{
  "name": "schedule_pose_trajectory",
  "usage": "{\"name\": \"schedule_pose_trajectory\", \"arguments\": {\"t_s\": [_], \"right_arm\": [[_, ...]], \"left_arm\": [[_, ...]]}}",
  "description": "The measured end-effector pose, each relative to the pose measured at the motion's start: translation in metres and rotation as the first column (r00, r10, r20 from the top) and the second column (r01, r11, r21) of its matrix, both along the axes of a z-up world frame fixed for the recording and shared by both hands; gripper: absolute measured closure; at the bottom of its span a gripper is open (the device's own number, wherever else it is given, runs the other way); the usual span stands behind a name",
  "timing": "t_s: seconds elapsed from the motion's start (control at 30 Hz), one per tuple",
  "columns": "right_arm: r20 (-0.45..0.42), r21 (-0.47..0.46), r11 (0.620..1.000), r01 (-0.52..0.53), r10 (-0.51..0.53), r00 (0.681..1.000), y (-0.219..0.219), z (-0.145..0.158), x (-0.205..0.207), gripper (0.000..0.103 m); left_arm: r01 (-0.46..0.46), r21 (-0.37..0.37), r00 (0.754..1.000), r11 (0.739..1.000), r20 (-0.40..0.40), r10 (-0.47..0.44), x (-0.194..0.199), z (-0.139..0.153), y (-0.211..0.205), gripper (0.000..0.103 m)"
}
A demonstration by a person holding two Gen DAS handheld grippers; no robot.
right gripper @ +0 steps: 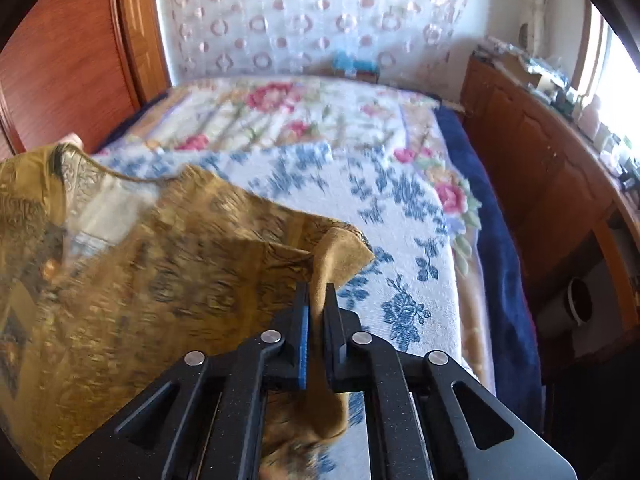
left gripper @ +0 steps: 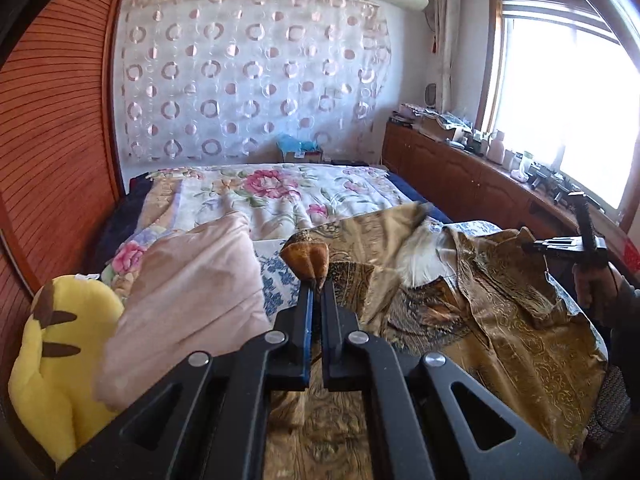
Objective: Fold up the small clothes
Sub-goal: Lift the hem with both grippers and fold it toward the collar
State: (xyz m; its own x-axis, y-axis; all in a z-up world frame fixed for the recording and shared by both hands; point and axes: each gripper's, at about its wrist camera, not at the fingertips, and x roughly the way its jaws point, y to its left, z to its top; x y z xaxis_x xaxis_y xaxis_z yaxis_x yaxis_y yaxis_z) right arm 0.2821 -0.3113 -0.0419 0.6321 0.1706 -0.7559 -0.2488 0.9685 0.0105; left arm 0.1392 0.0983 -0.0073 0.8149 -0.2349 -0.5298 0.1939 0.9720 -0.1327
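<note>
A gold-brown patterned garment lies spread on the bed, with a white lining showing near its middle. My left gripper is shut on a bunched corner of the garment, which puffs out past the fingertips and is lifted off the bed. In the right wrist view the same garment fills the left half. My right gripper is shut on its right edge, the cloth running down between the pads. The right gripper also shows in the left wrist view, held by a hand at the far right.
The bed carries a blue-flowered white cover over a pink-flowered quilt. A pink cloth and a yellow plush toy lie to the left. A wooden wardrobe stands left; a low cluttered wooden cabinet runs under the window.
</note>
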Motion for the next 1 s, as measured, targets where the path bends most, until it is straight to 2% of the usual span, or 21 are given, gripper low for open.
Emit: {"name": "schedule_pose_trajectory", "arguments": {"t_s": [0.13, 0.3, 0.47, 0.53, 0.67, 0.77, 0.9, 0.93, 0.97, 1.0], "right_arm": [[0.060, 0.056, 0.998, -0.009, 0.006, 0.998, -0.004, 0.029, -0.037, 0.101], [0.124, 0.097, 0.995, -0.021, 0.009, 0.992, -0.013, 0.056, -0.100, 0.101], [0.168, 0.061, 0.998, 0.029, -0.039, 0.985, -0.023, 0.062, -0.168, 0.101], [0.155, 0.058, 0.998, 0.021, -0.030, 0.987, -0.025, 0.060, -0.195, 0.101], [0.118, 0.032, 0.999, -0.029, 0.025, 0.993, -0.019, 0.057, -0.237, 0.101], [0.094, 0.032, 0.999, -0.042, 0.039, 0.995, -0.018, 0.051, -0.253, 0.101], [0.095, 0.047, 0.999, 0.011, -0.016, 0.995, -0.018, 0.040, -0.262, 0.101], [0.097, 0.051, 0.999, 0.018, -0.023, 0.995, -0.018, 0.038, -0.263, 0.097], [0.098, 0.048, 0.998, 0.030, -0.035, 0.995, -0.018, 0.036, -0.264, 0.093], [0.105, 0.040, 0.998, 0.038, -0.042, 0.994, -0.019, 0.036, -0.266, 0.092]], "left_arm": [[-0.026, -0.009, 1.000, 1.000, 0.016, 0.026, -0.035, 0.004, 0.014, 0.103], [-0.073, -0.009, 0.997, 0.997, 0.017, 0.073, -0.084, -0.007, 0.032, 0.103], [-0.132, -0.069, 0.991, 0.989, 0.004, 0.132, -0.137, -0.026, 0.048, 0.103], [-0.136, -0.085, 0.991, 0.987, -0.007, 0.136, -0.152, -0.031, 0.051, 0.103], [-0.146, -0.044, 0.989, 0.988, -0.044, 0.144, -0.178, -0.037, 0.051, 0.103], [-0.155, -0.056, 0.985, 0.986, -0.084, 0.150, -0.186, -0.046, 0.054, 0.100], [-0.178, -0.056, 0.981, 0.982, -0.088, 0.173, -0.188, -0.053, 0.062, 0.096], [-0.189, -0.049, 0.979, 0.981, -0.090, 0.184, -0.189, -0.054, 0.065, 0.096], [-0.196, -0.049, 0.978, 0.979, -0.086, 0.192, -0.189, -0.054, 0.070, 0.090], [-0.196, -0.054, 0.978, 0.979, -0.079, 0.192, -0.191, -0.053, 0.073, 0.077]]}}
